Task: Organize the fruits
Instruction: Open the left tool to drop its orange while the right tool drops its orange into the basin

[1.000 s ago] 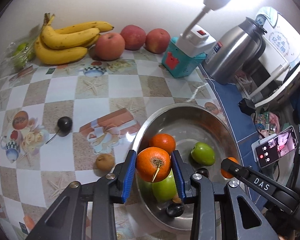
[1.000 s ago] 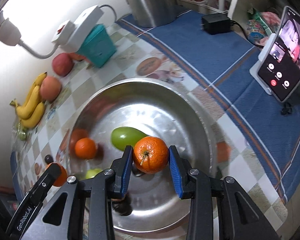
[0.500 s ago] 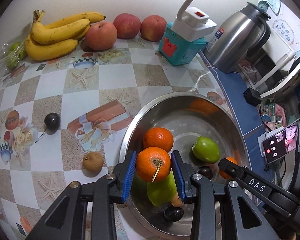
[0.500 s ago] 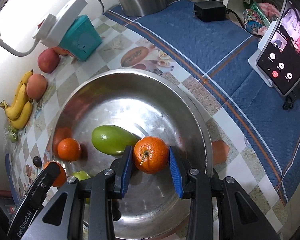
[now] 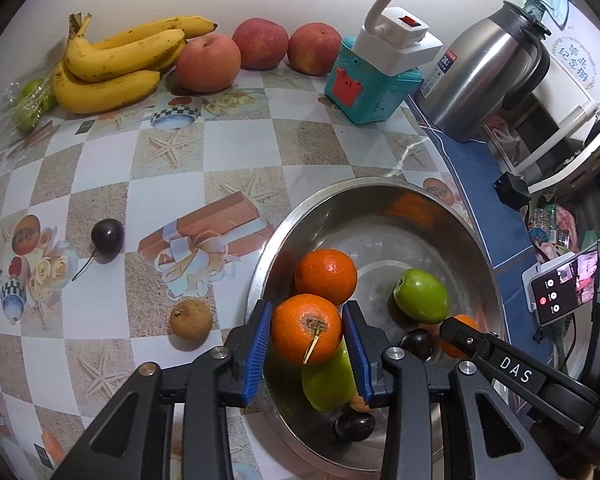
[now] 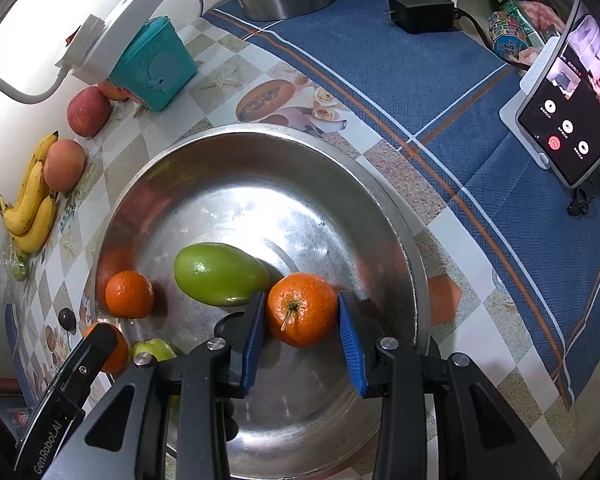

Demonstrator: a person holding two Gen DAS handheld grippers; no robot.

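My left gripper (image 5: 306,330) is shut on an orange (image 5: 307,329) over the near-left rim of a steel bowl (image 5: 384,204). My right gripper (image 6: 302,314) is shut on a second orange (image 6: 302,309) low inside the same bowl (image 6: 260,136). The bowl holds a third orange (image 5: 325,277), green fruits (image 5: 421,294) (image 6: 220,274) and dark plums (image 5: 419,343). The right gripper's orange also shows in the left wrist view (image 5: 462,338).
On the checkered tablecloth lie a dark plum (image 5: 107,235), a small brown fruit (image 5: 191,319), bananas (image 5: 112,68) and three apples (image 5: 208,62). A teal box with a white lamp base (image 5: 374,80), a steel kettle (image 5: 488,76) and a phone (image 6: 564,120) stand at the right.
Both grippers have moved forward and down toward the bowl, each still holding its orange. The bowl and its fruit look larger in both views.
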